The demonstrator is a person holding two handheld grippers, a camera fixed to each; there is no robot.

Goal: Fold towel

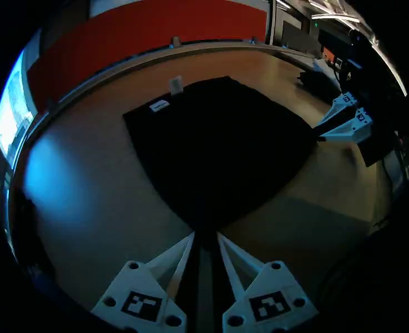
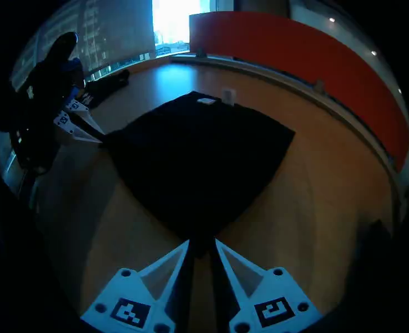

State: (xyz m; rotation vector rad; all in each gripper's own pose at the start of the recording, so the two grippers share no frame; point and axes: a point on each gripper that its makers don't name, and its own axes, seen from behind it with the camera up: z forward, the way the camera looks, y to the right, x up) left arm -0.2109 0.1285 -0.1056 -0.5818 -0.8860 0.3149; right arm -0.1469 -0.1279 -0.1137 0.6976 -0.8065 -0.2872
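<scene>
A dark towel [image 1: 221, 150] lies spread flat on the wooden table [image 1: 82, 183], set like a diamond, with one corner pointing at each camera. In the left gripper view, the left tongs [image 1: 205, 237] are drawn narrow, and the nearest corner of the cloth runs into the slim gap between their tips. They look pinched on it, though the dim light makes the contact hard to confirm. The right tongs [image 2: 202, 243] are just as narrow on the neighbouring corner in the right gripper view. Each pair also appears far off in the other's view, with its tips meeting at a corner. A white tag [image 1: 158, 105] sits on the towel near its far corner, and a small pale object [image 1: 175, 85] stands on the table just beyond the far edge.

The towel will probably handle as soft, light and limp. It has no stiffness to hold a shape, so it would sag between two held points and drag on the wood. Corners are the sensible place to grip (an edge midway would bunch), and these two share one edge. Carrying that edge over to the opposite one probably calls for both corners rising together, kept taut enough to stop the middle from creasing. A shallow pinch could let the cloth slip out.
</scene>
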